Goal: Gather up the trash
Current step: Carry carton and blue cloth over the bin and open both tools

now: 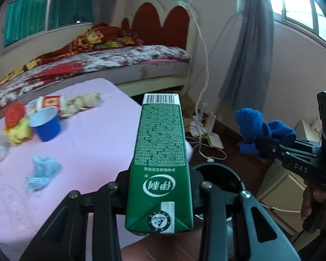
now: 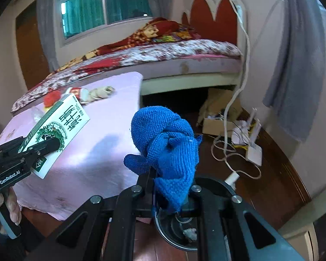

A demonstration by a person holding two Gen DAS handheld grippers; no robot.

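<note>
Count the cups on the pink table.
1: a blue cup tipped on its side among the trash near the pink table's far left. Others may be hidden by the milk carton.

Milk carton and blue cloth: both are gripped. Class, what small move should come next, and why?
Probably carry both over the round black bin on the floor and let go. The left gripper clamps the milk carton, the right gripper the blue cloth, and the bin's rim shows just beneath them.

Both wrist views look downward along their tongs (close-up), sharing the pink table [image 1: 87, 134] and bed [image 2: 184, 50].
</note>
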